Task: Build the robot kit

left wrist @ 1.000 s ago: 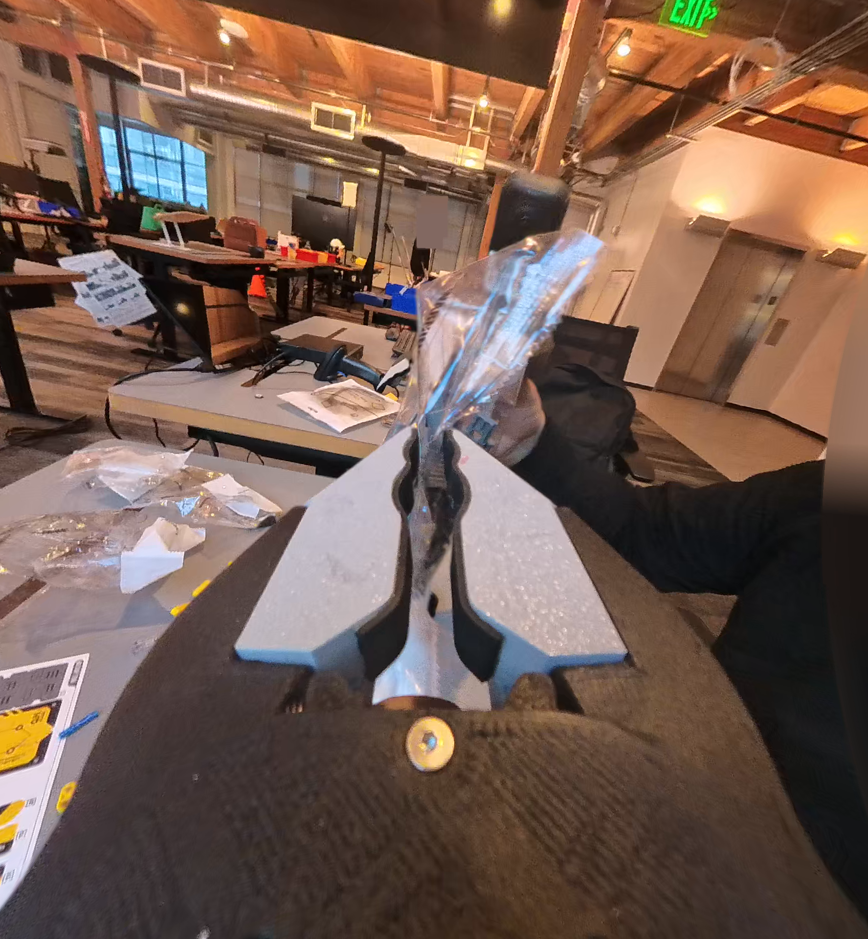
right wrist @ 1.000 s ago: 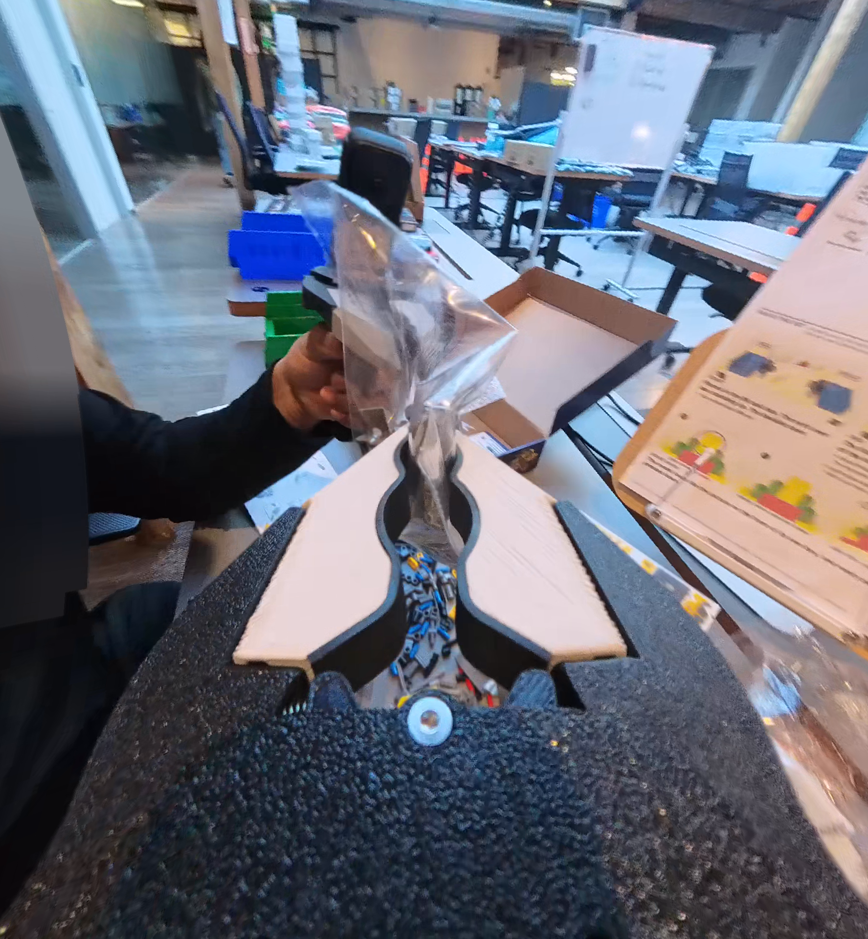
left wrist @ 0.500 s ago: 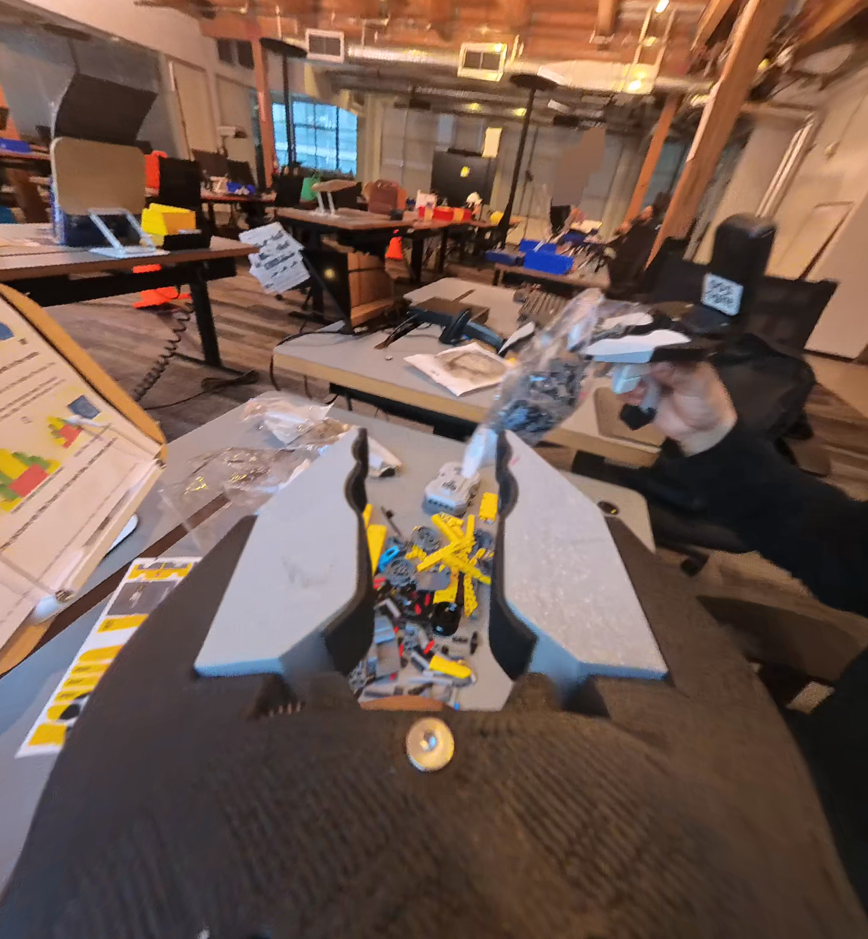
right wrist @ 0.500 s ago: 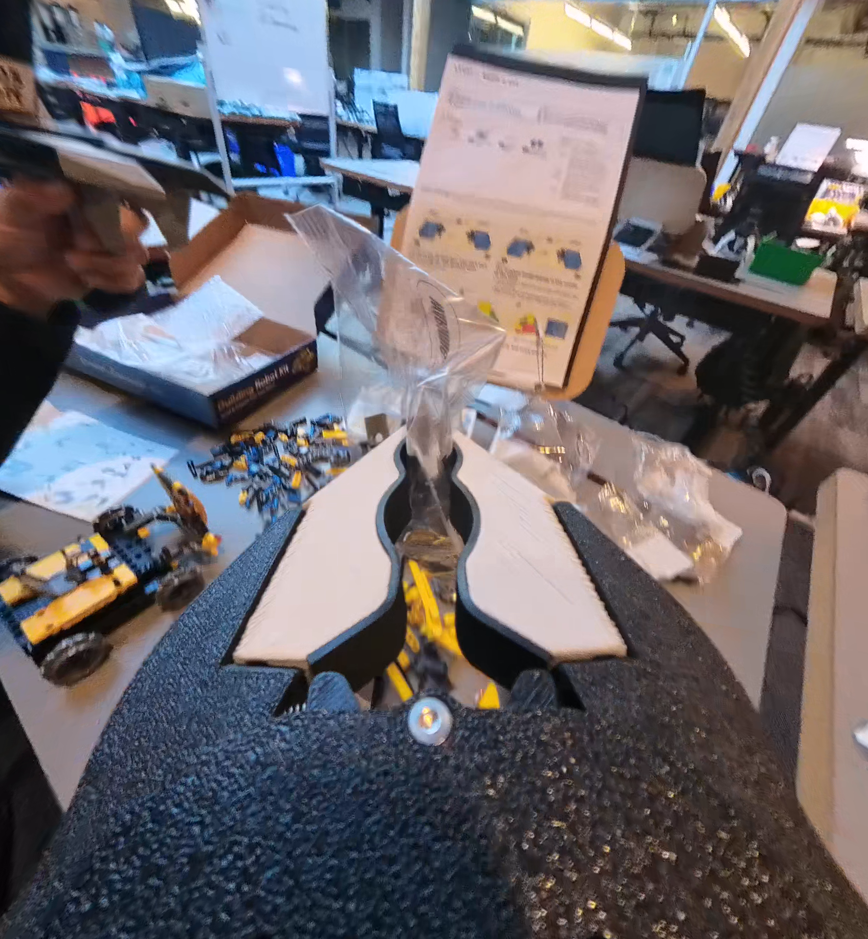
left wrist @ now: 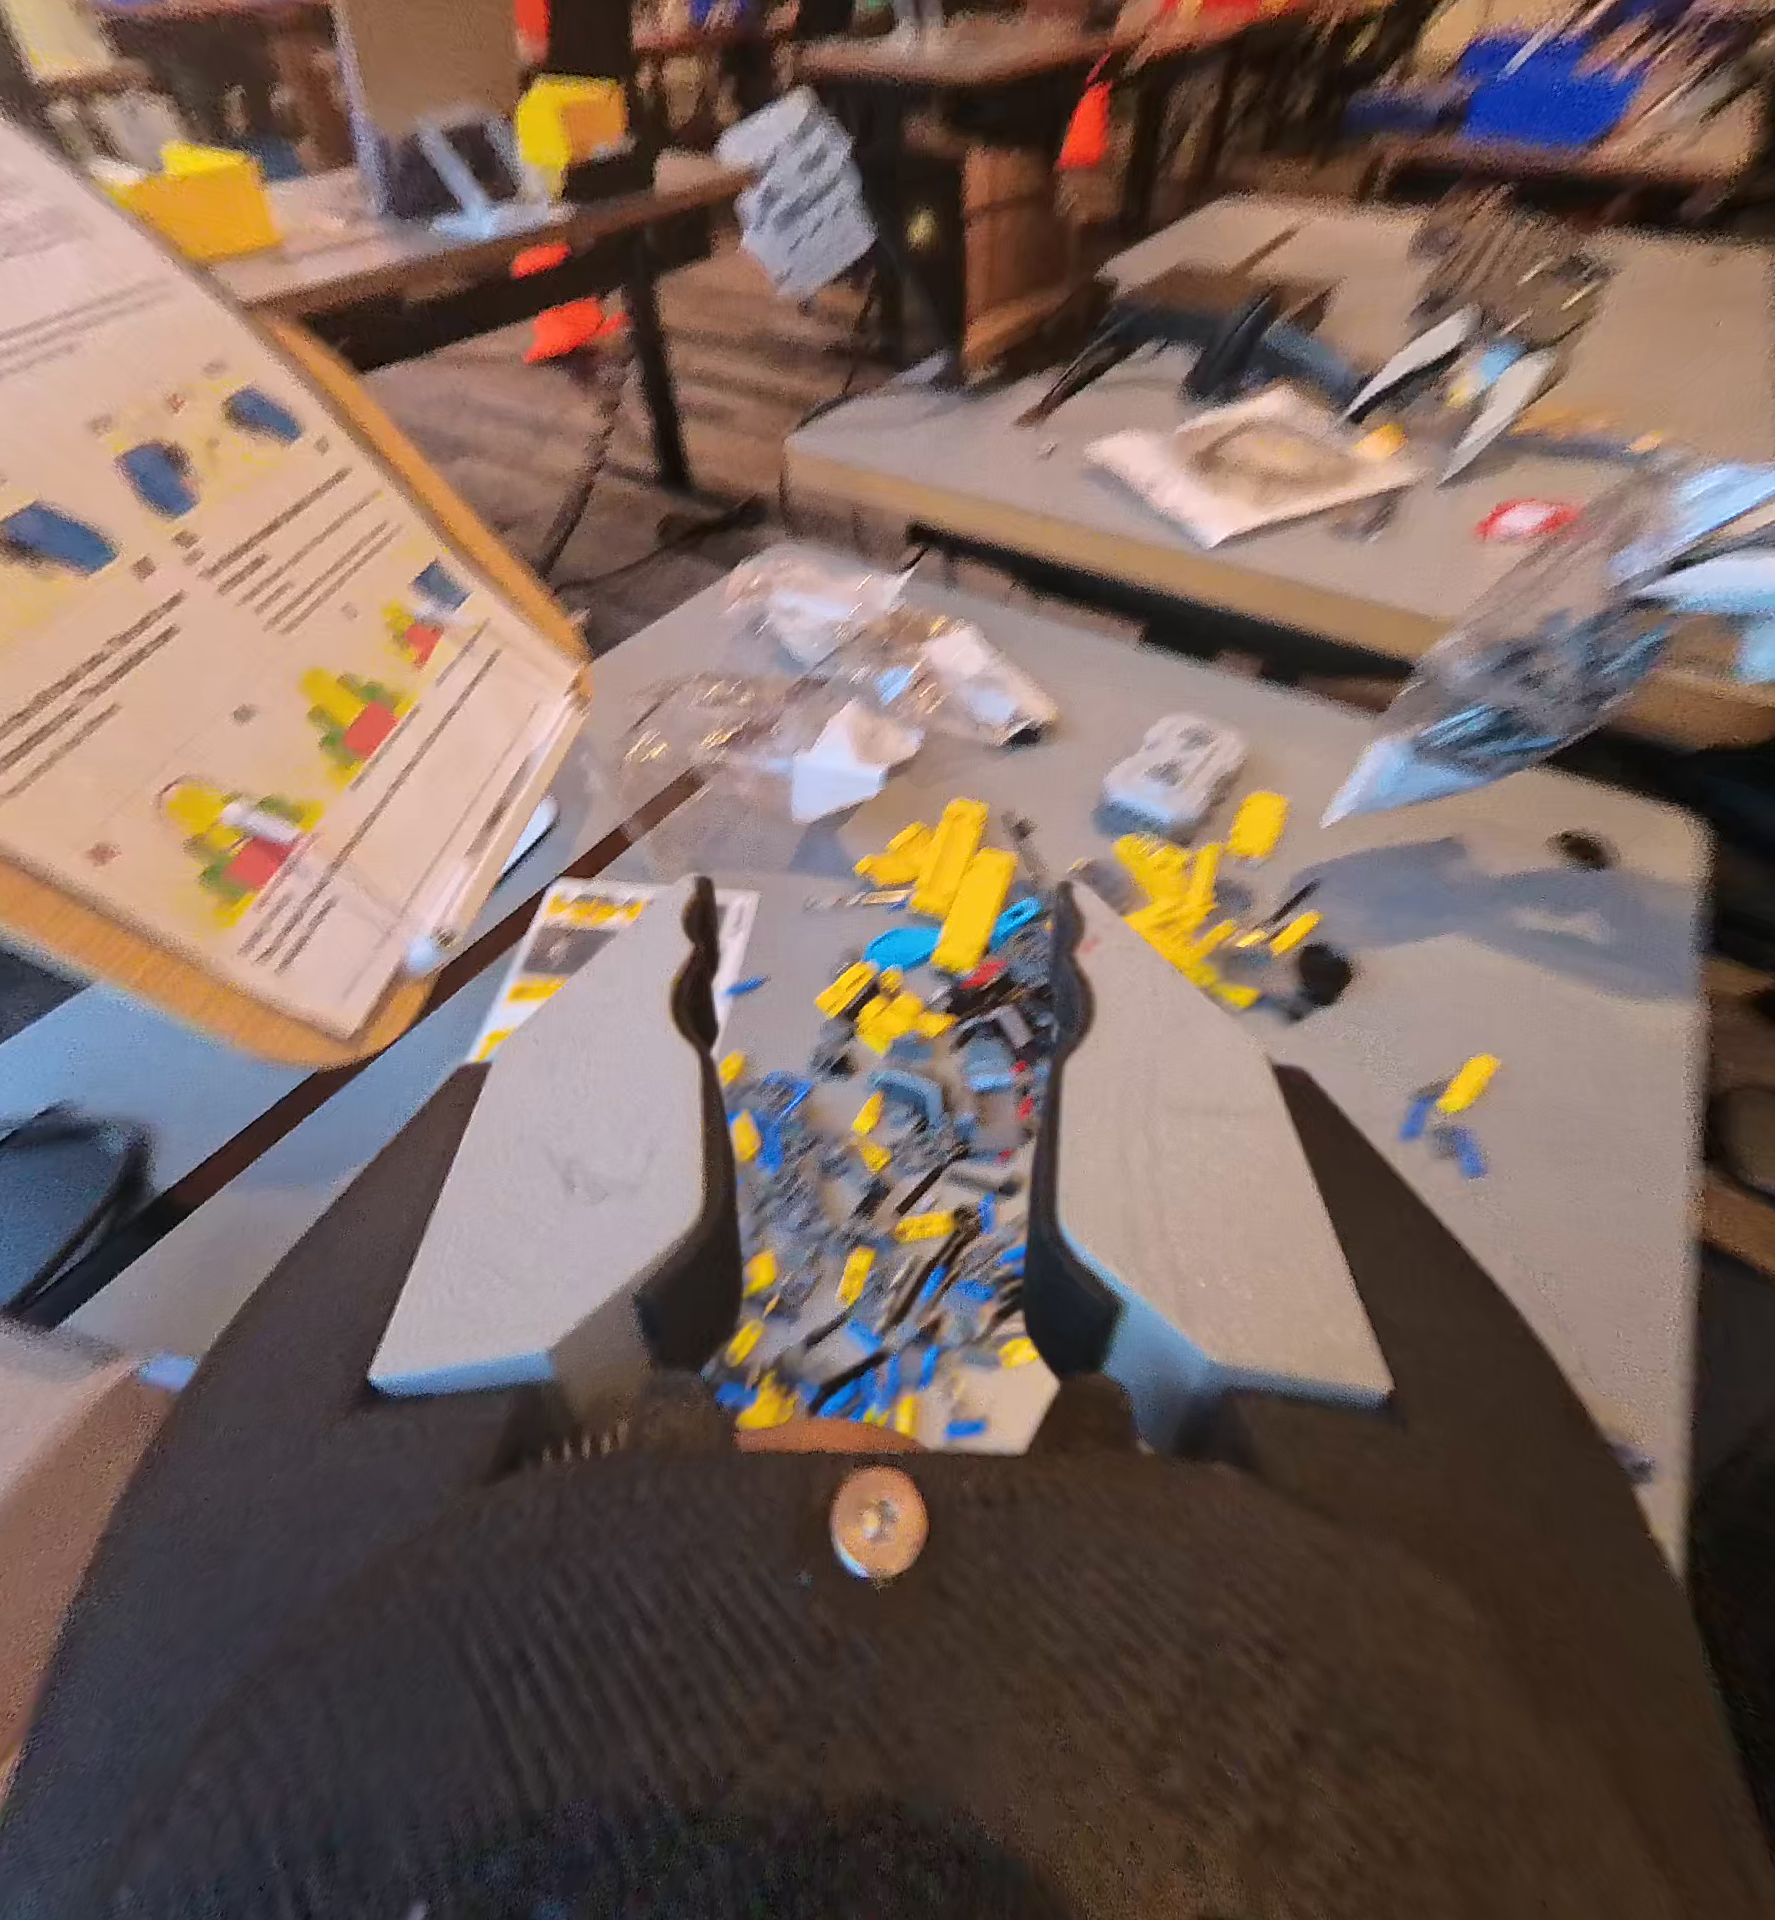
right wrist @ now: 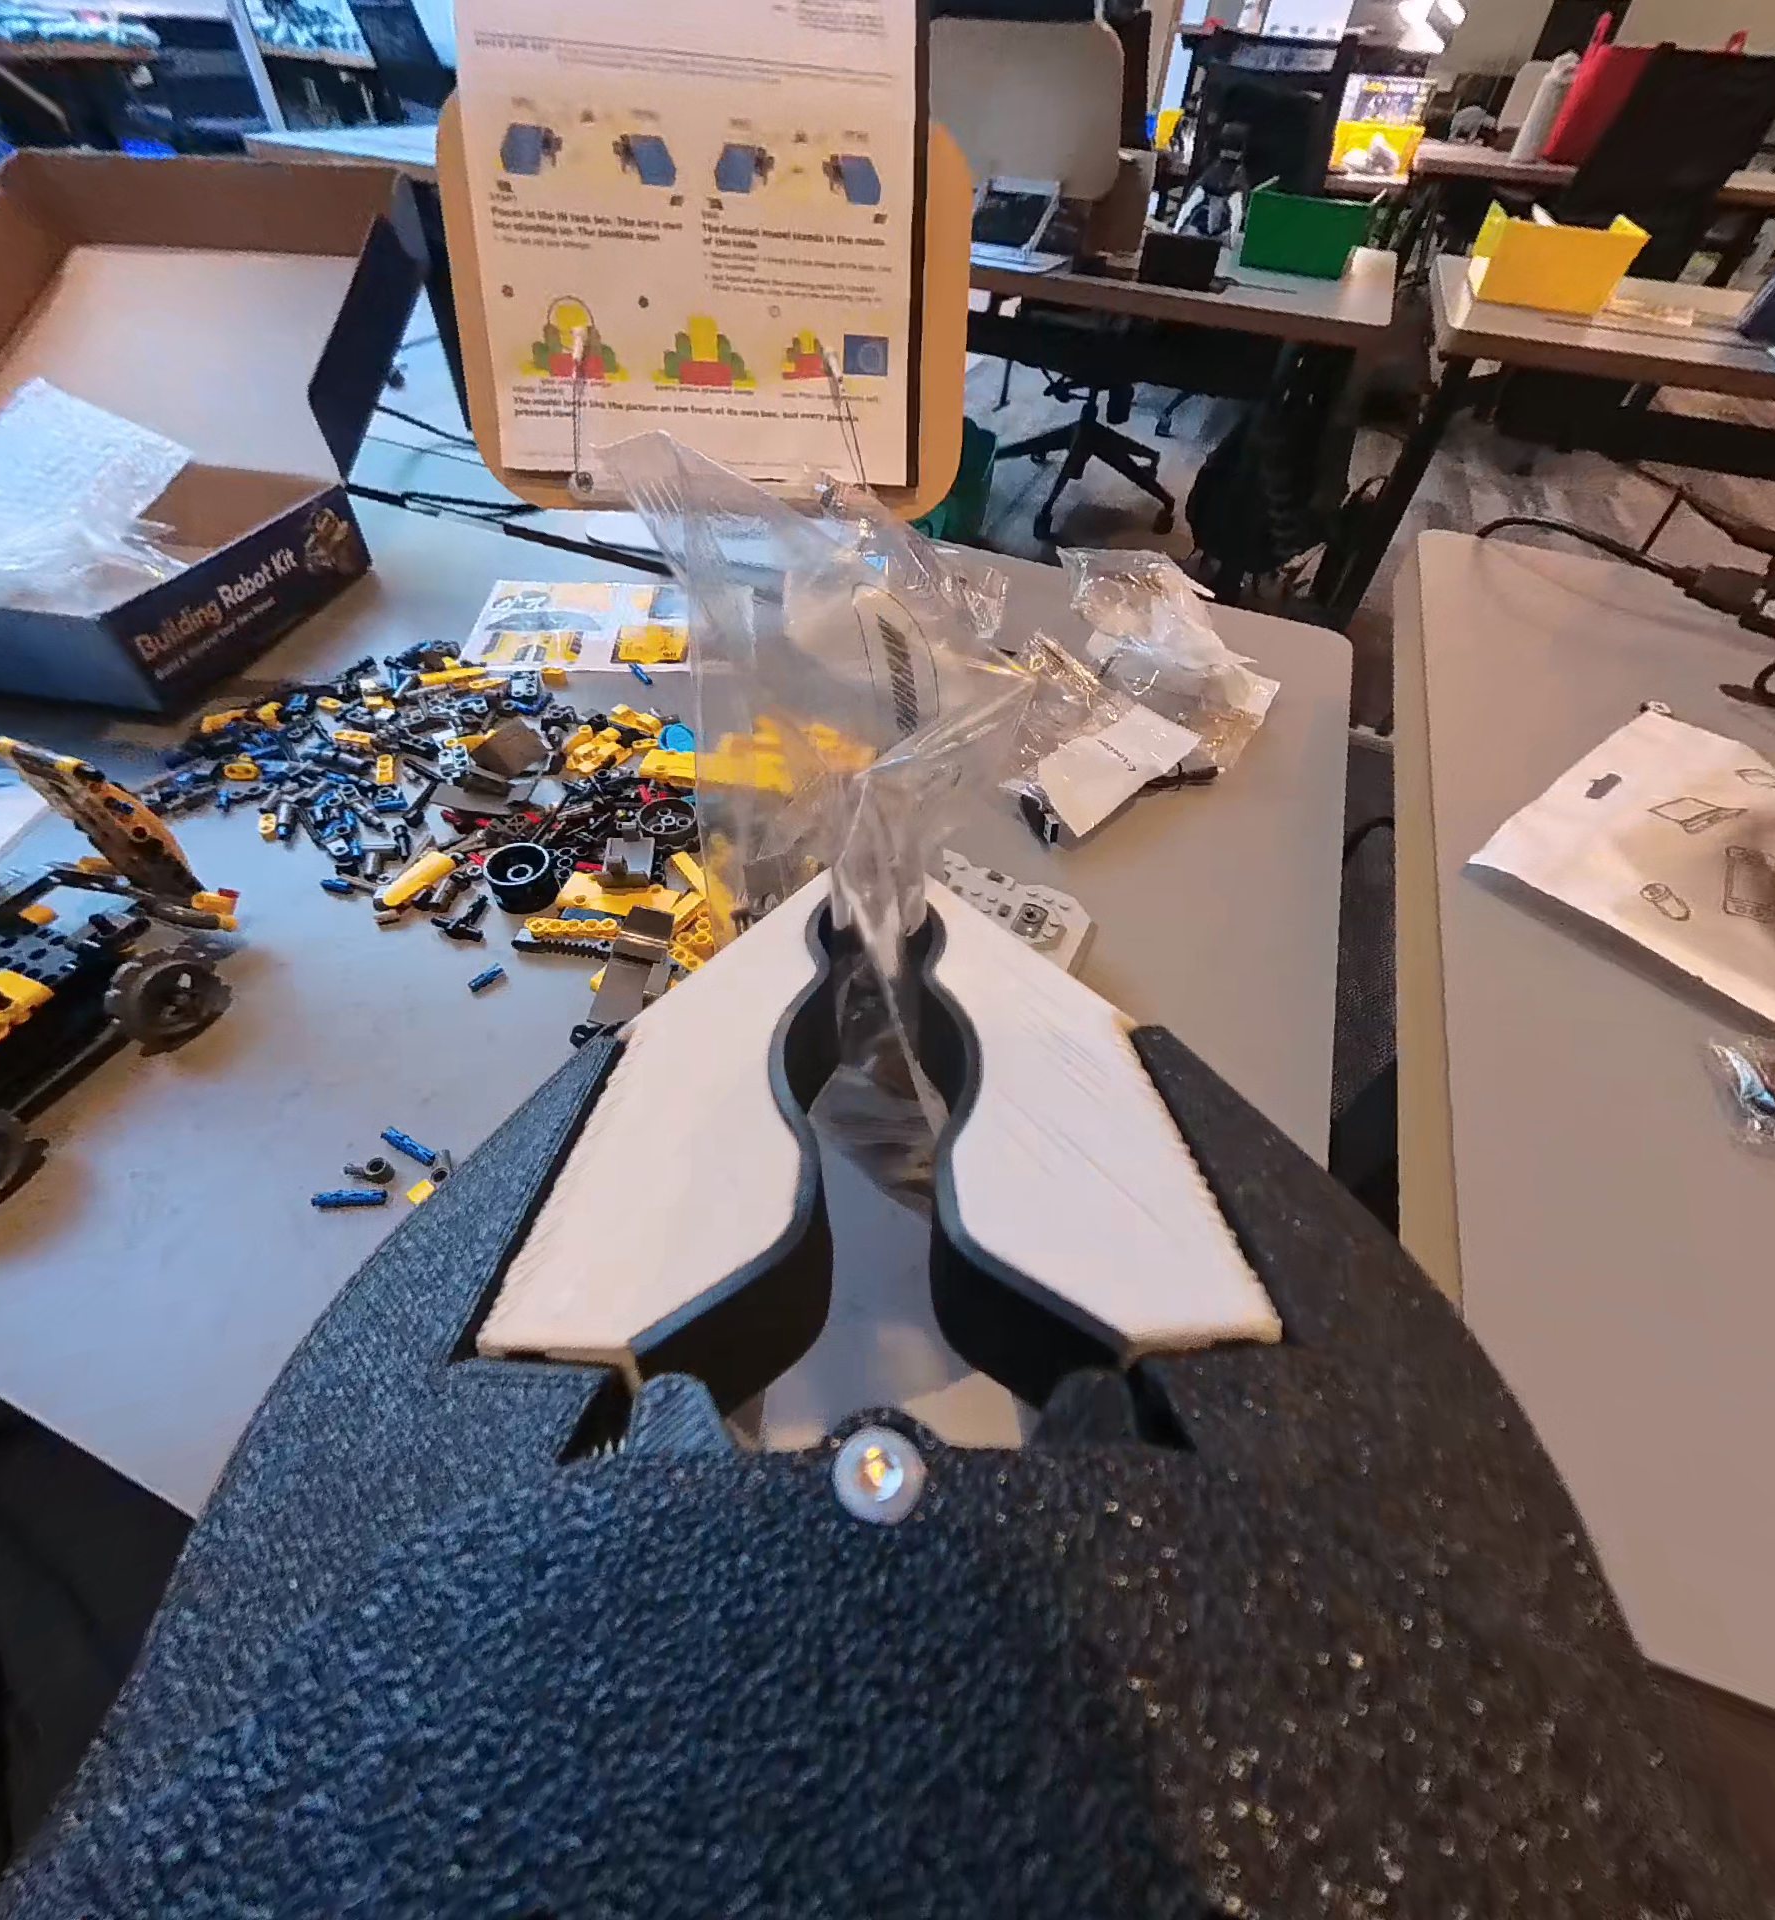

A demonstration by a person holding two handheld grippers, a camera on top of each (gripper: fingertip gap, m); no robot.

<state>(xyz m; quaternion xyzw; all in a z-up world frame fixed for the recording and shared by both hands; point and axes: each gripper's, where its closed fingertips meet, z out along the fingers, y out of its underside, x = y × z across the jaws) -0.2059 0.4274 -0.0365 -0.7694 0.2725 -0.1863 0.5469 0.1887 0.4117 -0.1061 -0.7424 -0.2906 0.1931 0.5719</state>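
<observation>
My left gripper [left wrist: 883, 904] is open and empty, hovering over a pile of small yellow, blue and black building pieces [left wrist: 904, 1122] on the grey table [left wrist: 1548, 1039]. This view is motion-blurred. My right gripper [right wrist: 875, 914] is shut on the twisted end of a clear plastic bag [right wrist: 810, 665], which stands up above the fingers at the right edge of the pile [right wrist: 509, 790]. The bag also shows in the left wrist view [left wrist: 1527, 696], held at the far right above the table. A half-built yellow and black vehicle [right wrist: 52, 956] stands to the left.
An open cardboard box [right wrist: 135, 416] sits at the back left. A printed instruction board [right wrist: 696, 239] stands behind the pile. Crumpled empty bags [right wrist: 1132, 665], a grey flat part [right wrist: 1018, 914] and a sticker sheet [right wrist: 582, 623] lie nearby. A second table [right wrist: 1589, 1143] with paper adjoins on the right. The tips of one gripper are about 40 cm away from the tips of the other.
My left gripper let go of the bag, opened and swung down over the pile. My right gripper kept hold of the bag and carried it over the table.
</observation>
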